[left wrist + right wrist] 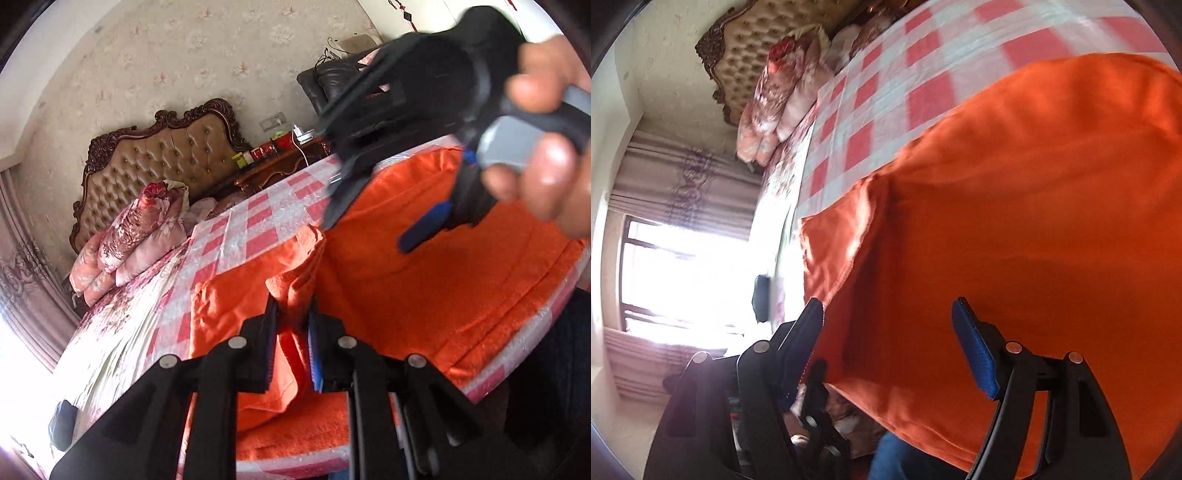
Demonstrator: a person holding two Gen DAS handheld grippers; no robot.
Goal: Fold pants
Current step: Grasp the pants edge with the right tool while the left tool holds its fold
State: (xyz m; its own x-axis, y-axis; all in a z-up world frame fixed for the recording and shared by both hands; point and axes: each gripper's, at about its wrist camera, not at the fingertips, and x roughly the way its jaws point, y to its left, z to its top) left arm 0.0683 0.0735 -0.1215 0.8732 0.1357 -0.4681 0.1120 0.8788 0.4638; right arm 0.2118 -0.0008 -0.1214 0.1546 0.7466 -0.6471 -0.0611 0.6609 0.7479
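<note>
At the bottom of the left wrist view, the left gripper point(291, 325) pinches a raised fold of the orange pants point(424, 295), its jaws narrow. The pants lie spread across the checked sheet point(258, 221). In the right wrist view, the right gripper point(890, 325) stands wide over the cloth, gripping nothing. Farther off, upper left, sit floral pillows point(140, 229) and a tufted headboard point(166, 158).

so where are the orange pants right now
The orange pants lie on the checked sheet at the bed's near edge, one fold pinched in the left hand-held gripper.
</note>
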